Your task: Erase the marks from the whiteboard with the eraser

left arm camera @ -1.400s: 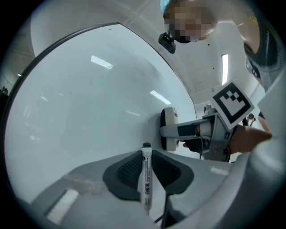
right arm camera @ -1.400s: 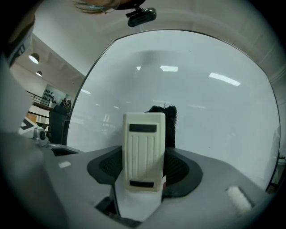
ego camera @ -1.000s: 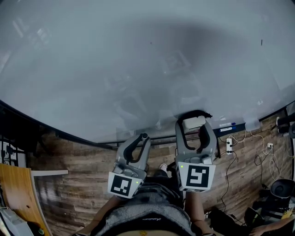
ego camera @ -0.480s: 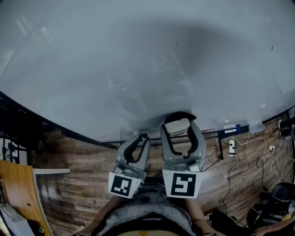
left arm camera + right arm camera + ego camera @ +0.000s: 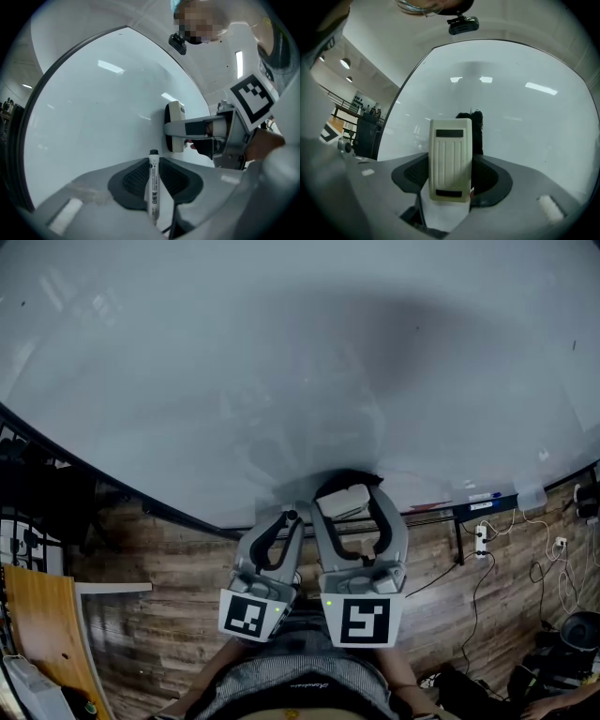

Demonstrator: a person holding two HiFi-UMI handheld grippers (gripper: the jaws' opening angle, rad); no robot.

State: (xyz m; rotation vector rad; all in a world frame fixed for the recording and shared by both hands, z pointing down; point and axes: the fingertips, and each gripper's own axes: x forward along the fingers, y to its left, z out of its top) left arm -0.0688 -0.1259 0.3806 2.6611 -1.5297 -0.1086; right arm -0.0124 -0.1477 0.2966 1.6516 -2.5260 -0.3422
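Clamping the eraser (image 5: 450, 159), right tool (image 5: 349, 495) hides its sides; left tool (image 5: 291, 518) pinches a half-hidden marker (image 5: 153, 187).

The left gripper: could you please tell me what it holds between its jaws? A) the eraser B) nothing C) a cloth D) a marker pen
D: the left gripper view shows the left gripper shut on a white marker pen; the eraser sits in the right gripper.
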